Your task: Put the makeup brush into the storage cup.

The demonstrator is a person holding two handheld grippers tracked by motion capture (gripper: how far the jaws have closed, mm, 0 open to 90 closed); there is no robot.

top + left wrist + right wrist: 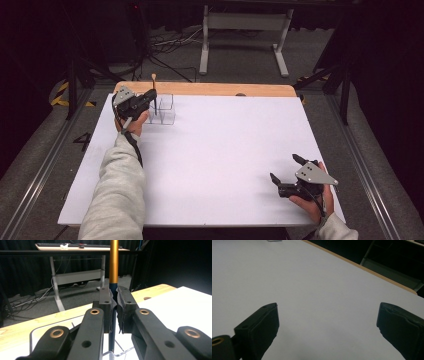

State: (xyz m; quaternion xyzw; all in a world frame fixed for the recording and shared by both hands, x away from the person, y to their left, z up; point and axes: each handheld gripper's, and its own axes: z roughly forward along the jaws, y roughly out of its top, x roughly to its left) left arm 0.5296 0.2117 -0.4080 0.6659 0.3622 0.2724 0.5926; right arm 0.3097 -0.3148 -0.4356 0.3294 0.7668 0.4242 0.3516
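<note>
A slim pen (pixel 114 262), orange on its upper shaft and dark blue below, stands upright between the pads of my left gripper (pixel 114 293), which is shut on the dark part. In the high view this gripper (pixel 152 95) is at the table's far left, holding the pen (pixel 154 80) over a clear box with several compartments (pixel 165 110). The pen's lower end reaches down to the clear box (pixel 122 352); whether it touches the bottom I cannot tell. My right gripper (pixel 284 166) rests near the front right edge, jaws wide open over bare white surface (pixel 327 312), holding nothing.
A white sheet (pixel 225 150) covers the table, with a wooden strip (pixel 210 89) along its far edge. Beyond the table stand a white desk frame (pixel 245 30), cables on the floor and black curtains.
</note>
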